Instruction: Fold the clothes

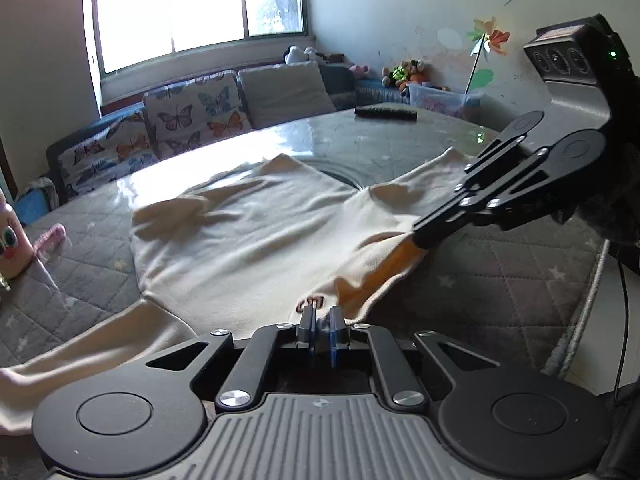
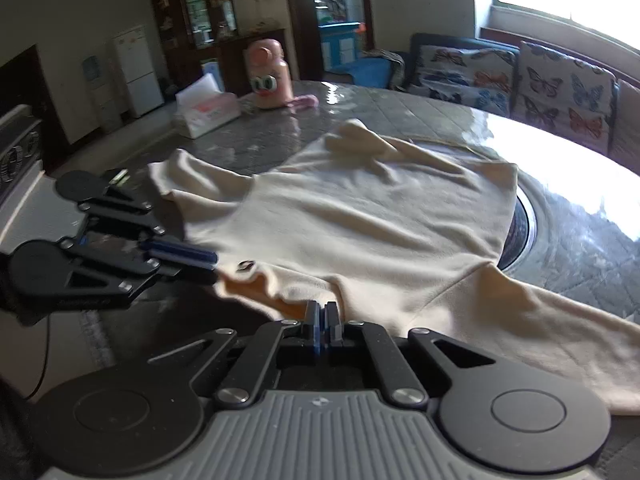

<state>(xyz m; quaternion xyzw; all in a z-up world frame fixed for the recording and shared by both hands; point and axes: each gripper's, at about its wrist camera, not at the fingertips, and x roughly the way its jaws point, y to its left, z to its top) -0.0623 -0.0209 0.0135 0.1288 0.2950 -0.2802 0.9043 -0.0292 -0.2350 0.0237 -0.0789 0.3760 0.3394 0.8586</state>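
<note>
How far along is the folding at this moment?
Done: the cream shirt lies spread flat on the table. In hand: the left gripper and right gripper are shut on its near collar edge. Left: every fold; sleeves lie out, no crease visible.

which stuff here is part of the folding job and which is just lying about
Part of the job:
- cream shirt
- left gripper, shut on its collar edge
- right gripper, shut on the same edge

Lying about:
- tissue box
- pink cartoon bottle
- dark remote
- butterfly cushions
</note>
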